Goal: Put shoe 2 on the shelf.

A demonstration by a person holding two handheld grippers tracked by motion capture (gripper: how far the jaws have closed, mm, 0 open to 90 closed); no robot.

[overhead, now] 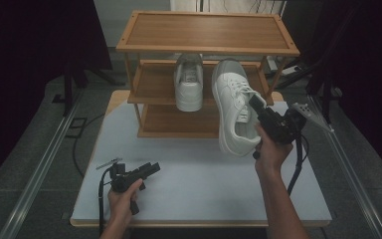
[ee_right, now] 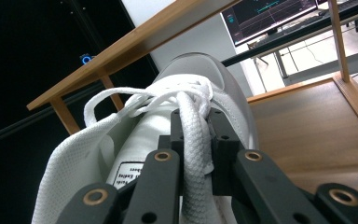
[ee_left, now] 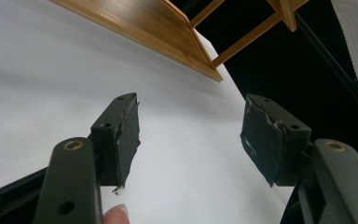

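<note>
Up by the rack's (overhead: 144,94) right end, the right gripper (overhead: 255,103) is clenched on the tongue of a white shoe (overhead: 233,107), holding it above the bench (overhead: 204,184). Near the front-left corner, the left gripper (overhead: 151,168) hangs released, holding nothing. A second shoe (overhead: 189,82) sits on the middle shelf.

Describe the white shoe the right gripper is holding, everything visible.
The held shoe is a white low-top lace-up sneaker, leather-like upper, mesh-textured lining, a printed label inside the tongue. The right gripper has its jaws shut on the tongue and lace, lifting it clear of the table. Its toe points toward the rack's middle shelf, heel hanging lower toward the person. Whether the toe touches the shelf is unclear.
</note>
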